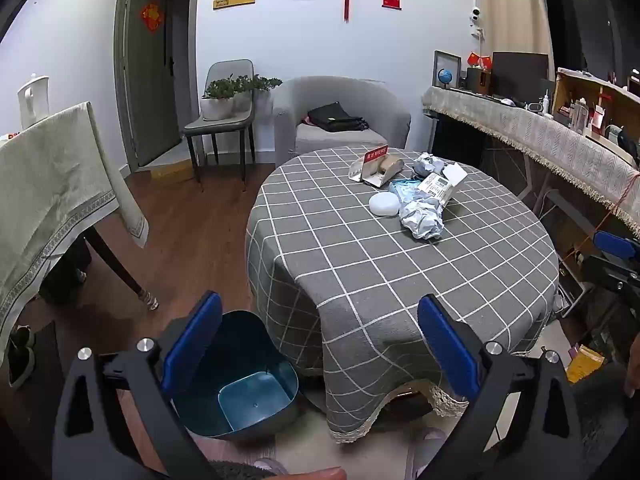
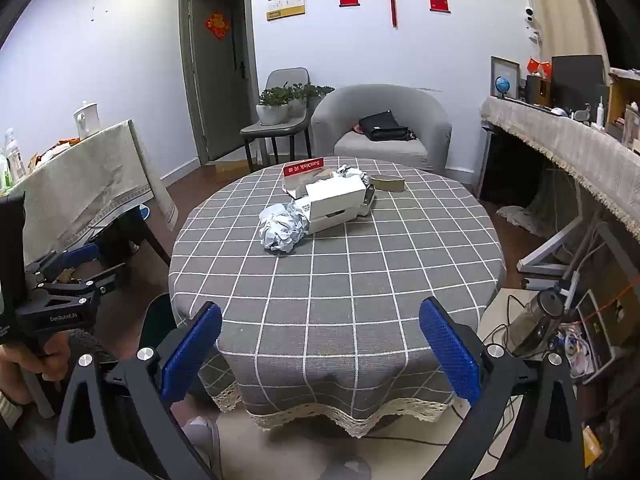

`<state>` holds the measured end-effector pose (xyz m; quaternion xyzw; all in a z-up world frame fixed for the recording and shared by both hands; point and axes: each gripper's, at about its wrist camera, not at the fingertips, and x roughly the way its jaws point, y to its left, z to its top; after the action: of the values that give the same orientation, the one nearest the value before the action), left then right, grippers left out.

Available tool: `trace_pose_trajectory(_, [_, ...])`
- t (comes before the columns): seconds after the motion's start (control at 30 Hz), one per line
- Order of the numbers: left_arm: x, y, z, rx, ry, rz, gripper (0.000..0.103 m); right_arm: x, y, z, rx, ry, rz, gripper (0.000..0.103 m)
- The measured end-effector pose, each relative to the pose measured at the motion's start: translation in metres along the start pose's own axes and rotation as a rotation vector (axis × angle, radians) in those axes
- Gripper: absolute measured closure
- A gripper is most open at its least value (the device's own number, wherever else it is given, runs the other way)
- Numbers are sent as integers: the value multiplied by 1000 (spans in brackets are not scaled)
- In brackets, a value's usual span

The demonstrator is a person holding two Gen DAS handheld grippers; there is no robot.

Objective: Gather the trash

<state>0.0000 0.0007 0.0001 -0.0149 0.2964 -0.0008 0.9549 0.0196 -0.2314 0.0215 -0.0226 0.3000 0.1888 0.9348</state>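
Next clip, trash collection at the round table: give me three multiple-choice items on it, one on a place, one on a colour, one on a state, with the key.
1. Where is the bin?
A. on the table
B. on the floor beside the table
C. on the armchair

2. What colour are the claw pads?
A. blue
B. red
C. green

3. What state is the right claw in?
A. shut on paper
B. shut on nothing
C. open

Key: 1 B, it stands on the floor by the tablecloth edge; 2 A, both pads are blue; 3 C, fingers spread wide, nothing between.
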Motion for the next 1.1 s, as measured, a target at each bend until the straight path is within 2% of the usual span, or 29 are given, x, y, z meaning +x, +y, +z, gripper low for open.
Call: trace_pose_trajectory(1.1, [3,-2,-1,7,3,8,3,1,-1,0,16,3,9,3])
